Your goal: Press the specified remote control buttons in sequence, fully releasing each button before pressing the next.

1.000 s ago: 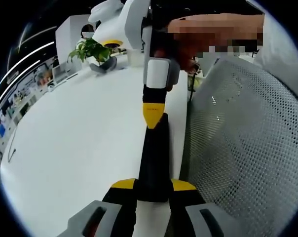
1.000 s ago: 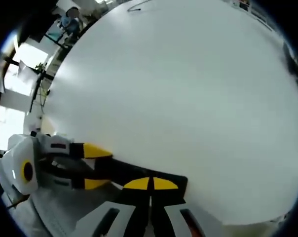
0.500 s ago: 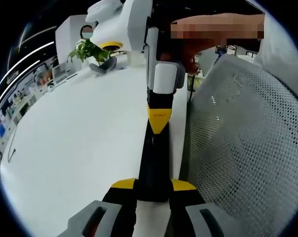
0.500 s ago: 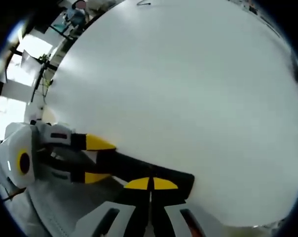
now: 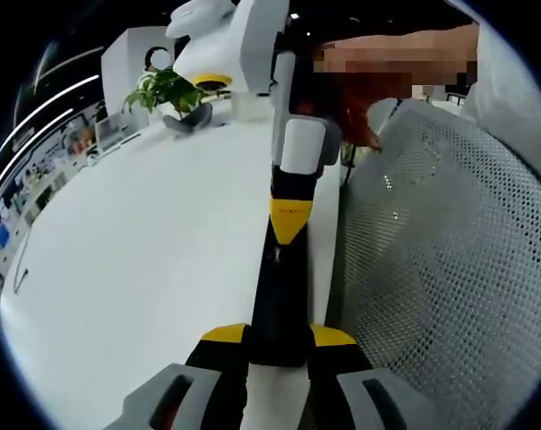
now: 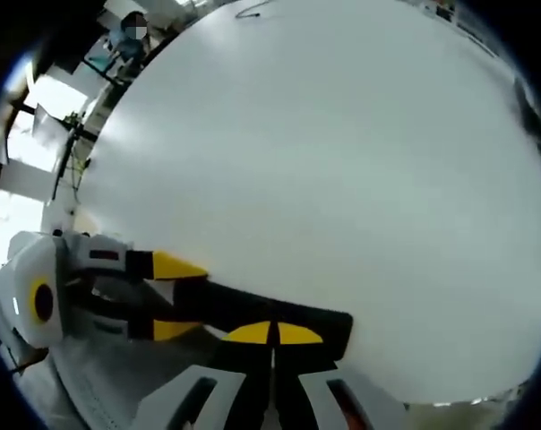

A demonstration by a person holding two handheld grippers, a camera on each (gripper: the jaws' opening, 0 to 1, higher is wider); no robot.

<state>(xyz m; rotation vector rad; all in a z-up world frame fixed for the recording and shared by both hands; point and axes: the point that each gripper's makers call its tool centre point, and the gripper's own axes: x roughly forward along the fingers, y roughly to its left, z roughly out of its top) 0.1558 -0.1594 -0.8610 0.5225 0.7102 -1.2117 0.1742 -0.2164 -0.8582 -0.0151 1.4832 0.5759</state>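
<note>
Black and slim, the remote control point(image 5: 279, 291) is lying along the near edge of the white desk point(image 5: 136, 260) in the left gripper view, one end caught between the yellow-tipped jaws of the left tongs point(image 5: 279, 335), which are closing on it from both sides. At the remote's far end the right tongs point(image 5: 289, 219) are coming in from above, jaws pressed together into one yellow point that is touching the remote's upper face; a person's hand point(image 5: 356, 98) is gripping the white body behind them. Just beside the desk edge a grey perforated mesh surface point(image 5: 441, 260) is curving away, and at the far end of the desk a green potted plant point(image 5: 167, 92) is standing.

In the right gripper view the same remote control point(image 6: 270, 313) is running across the lower part of the picture at the rim of the desk point(image 6: 342, 161). The right tongs point(image 6: 271, 333) are showing their two yellow tips side by side with no gap, resting on the remote and holding nothing. From the left the left tongs point(image 6: 176, 298) are reaching in, their yellow tips sitting one on each side of the remote's end, with the mesh surface point(image 6: 118, 376) below them.
</note>
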